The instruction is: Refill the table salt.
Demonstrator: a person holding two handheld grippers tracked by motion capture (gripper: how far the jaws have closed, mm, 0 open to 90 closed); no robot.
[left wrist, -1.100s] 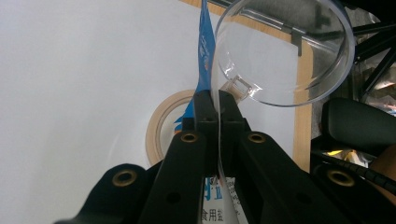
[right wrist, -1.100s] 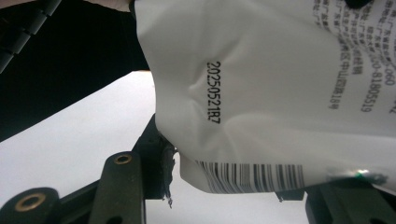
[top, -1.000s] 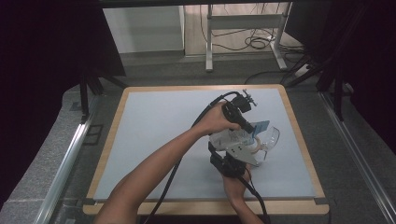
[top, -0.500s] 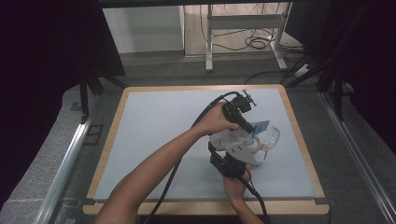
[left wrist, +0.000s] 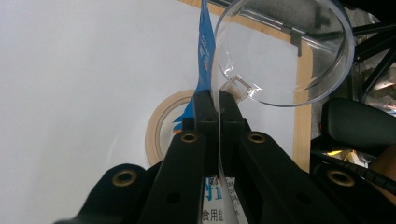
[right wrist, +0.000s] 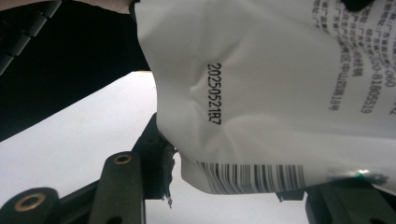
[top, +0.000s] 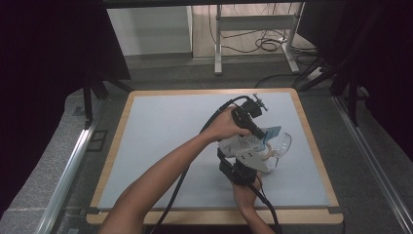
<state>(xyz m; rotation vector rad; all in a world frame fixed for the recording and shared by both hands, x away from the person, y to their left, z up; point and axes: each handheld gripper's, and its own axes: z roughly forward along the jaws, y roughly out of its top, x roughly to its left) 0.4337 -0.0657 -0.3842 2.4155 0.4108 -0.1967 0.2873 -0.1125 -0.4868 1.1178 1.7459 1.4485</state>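
Observation:
A white bag with a blue top [top: 237, 144] hangs just above the pale table mat [top: 165, 131], right of centre, held between both grippers. My left gripper [top: 263, 132] reaches in from above, and its jaws are shut [left wrist: 218, 100] on the bag's thin blue edge [left wrist: 205, 56]. From the near side my right gripper [top: 245, 151] points away from me. Its jaws [right wrist: 238, 172] stand about half apart and press on the bag's bulky lower end [right wrist: 280, 93], by the barcode. A clear round container [top: 281, 142] [left wrist: 285, 51] sits right behind the bag.
A beige tape roll [top: 266, 153] [left wrist: 158, 128] lies flat on the mat under the bag. A wooden rim [top: 311, 141] borders the mat. Black cables trail from both grippers toward me. Table legs and floor cables [top: 265, 44] lie beyond the far edge.

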